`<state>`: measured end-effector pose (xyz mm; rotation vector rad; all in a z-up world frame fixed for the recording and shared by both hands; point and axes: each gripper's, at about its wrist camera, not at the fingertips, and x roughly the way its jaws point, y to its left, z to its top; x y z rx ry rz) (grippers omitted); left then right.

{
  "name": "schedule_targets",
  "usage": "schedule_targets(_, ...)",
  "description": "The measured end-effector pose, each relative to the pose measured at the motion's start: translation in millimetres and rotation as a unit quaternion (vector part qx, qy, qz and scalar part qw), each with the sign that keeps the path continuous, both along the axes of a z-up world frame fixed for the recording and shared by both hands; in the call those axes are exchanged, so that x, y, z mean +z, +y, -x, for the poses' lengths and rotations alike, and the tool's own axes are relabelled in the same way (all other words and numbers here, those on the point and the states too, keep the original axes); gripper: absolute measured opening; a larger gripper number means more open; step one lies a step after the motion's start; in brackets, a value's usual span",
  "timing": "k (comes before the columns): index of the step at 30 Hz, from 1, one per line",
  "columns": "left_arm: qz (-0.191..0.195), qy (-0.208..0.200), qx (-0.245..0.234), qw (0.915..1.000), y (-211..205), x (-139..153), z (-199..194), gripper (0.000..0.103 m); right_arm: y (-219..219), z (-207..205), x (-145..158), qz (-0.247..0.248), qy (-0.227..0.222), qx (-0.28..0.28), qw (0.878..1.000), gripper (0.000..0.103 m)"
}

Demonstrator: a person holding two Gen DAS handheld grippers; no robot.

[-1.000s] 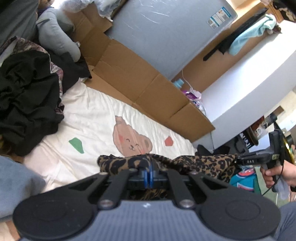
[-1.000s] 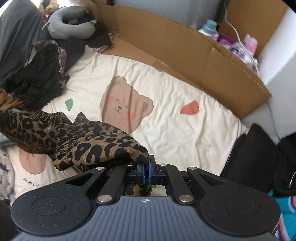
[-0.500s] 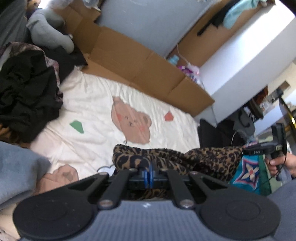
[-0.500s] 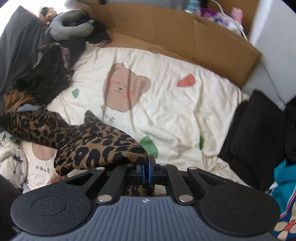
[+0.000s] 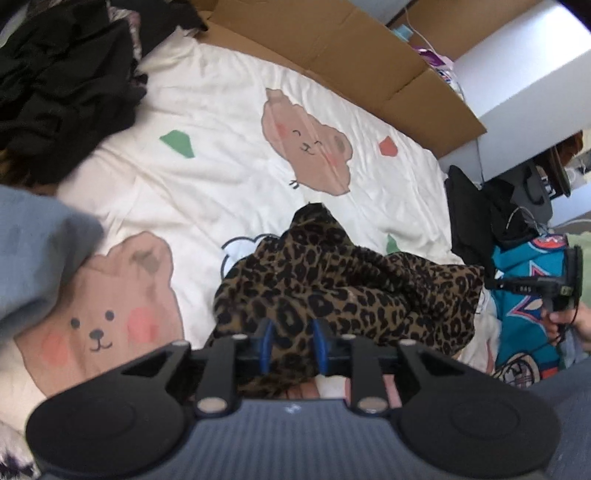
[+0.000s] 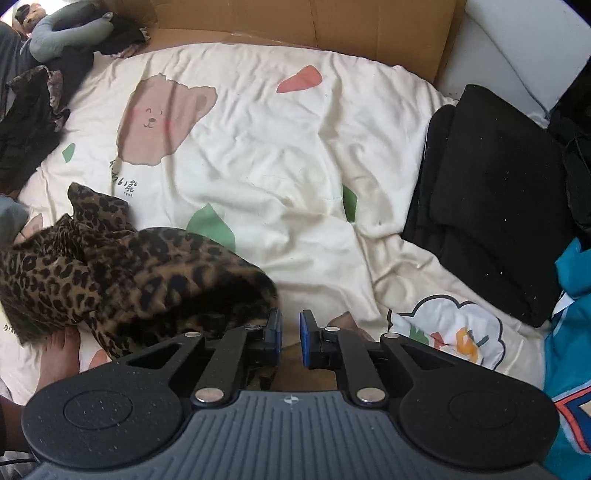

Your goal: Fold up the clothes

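Compared with a second before, when both claws were pinched shut on the cloth held up above the bed, was lowered and let go.

At the left, left gripper (image 5: 291,345): blue pads were parting, leopard-print garment (image 5: 343,291) between them, no longer pinched. Slumped in a soft, thin, crumpled heap on the cream bear-print duvet (image 5: 221,118), near its front edge.

At the right, right gripper (image 6: 290,338): pads were easing apart too, gap bare, the garment's edge just beside the left pad, blurred.

Judged as a release to lay the piece down; not yet spread flat, so folding proper not begun.

Further right, lay matte and blocky: black folded clothes (image 6: 491,192), squared off. Behind, stiff brown cardboard (image 6: 314,22), creased.
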<state>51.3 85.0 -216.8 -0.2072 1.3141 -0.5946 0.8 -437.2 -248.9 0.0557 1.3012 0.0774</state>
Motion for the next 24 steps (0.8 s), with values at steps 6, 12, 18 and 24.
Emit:
schedule_targets(6,-0.005,-0.010,0.015,0.9998,0,-2,-14,0.044,9,4,5,0.014,-0.029,0.027,0.999,0.031)
schedule_targets(12,-0.009,-0.008,0.022,0.9997,-8,-27,-37,0.048,25,5,17,0.019,-0.065,0.086,0.994,0.040)
schedule_targets(18,-0.011,0.004,0.020,0.9997,-17,-51,-55,0.048,50,4,9,0.046,-0.073,0.173,0.981,0.041)
schedule_targets(24,-0.009,0.015,0.011,0.9998,-26,-70,-70,0.048,69,4,7,0.056,-0.086,0.233,0.967,0.057)
